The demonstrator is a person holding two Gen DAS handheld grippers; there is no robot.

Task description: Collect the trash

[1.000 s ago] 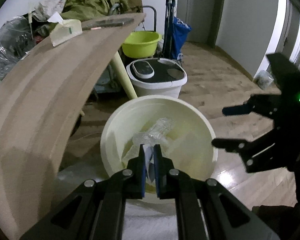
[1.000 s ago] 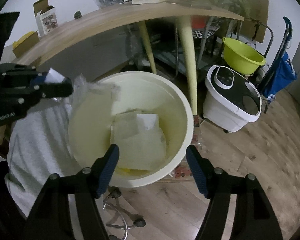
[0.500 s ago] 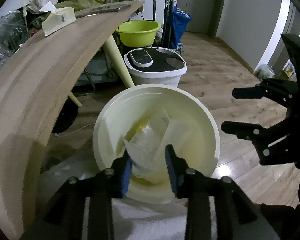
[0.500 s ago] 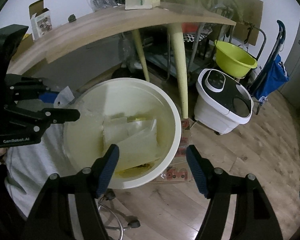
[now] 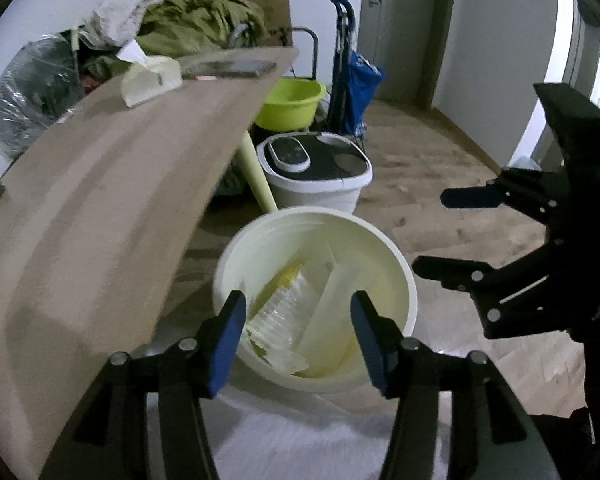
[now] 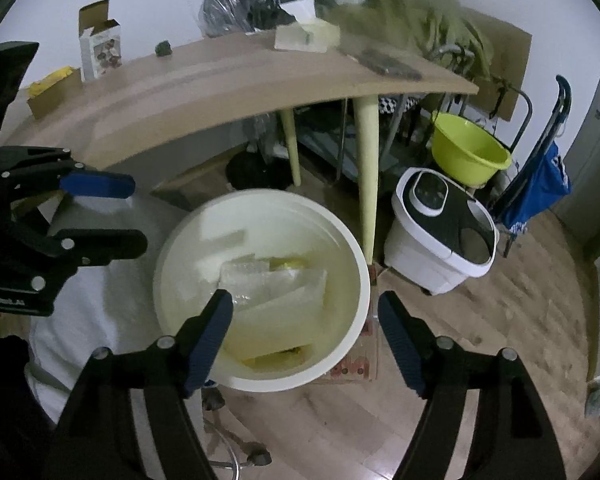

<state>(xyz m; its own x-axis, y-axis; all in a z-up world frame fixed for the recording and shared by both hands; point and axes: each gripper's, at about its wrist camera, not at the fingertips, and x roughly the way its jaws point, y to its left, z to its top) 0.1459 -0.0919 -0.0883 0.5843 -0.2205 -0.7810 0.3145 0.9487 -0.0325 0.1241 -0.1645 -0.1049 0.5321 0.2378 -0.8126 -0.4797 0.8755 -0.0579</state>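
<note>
Two handheld grippers hover above a cream-coloured round waste bin [image 5: 396,264] that stands on a wooden floor [image 6: 480,360], just beside a light wooden table [image 5: 112,184].

The left gripper [image 5: 298,336] has just been opening; its blue-padded jaws stand apart with nothing between them, framing the near rim of the bin from above. The right gripper [image 6: 304,338] has also just been opening a little further; its jaws stand wide, and nothing is held in them. In each wrist view, the other gripper shows at the side of the frame, also spread apart and empty.

Inside the bin lies the collected trash: a crumpled clear plastic wrapper [image 6: 244,276], flat pale sheets of plastic or paper [image 6: 284,312] leaning across each other, and a scrap of something yellow [image 5: 280,280] underneath. All of it rests below the rim, apart from both grippers.

On the table sit a tissue box [image 5: 152,80] and a flat dark object [image 5: 228,67]; a small printed carton [image 6: 100,42] stands at the far end. Past a table leg on the floor are a white appliance with a black top [image 6: 440,228], a lime-green basin [image 6: 468,150] and a blue shopping trolley [image 6: 540,180]. A grey-white cloth [image 5: 300,440] shows below the left gripper.
</note>
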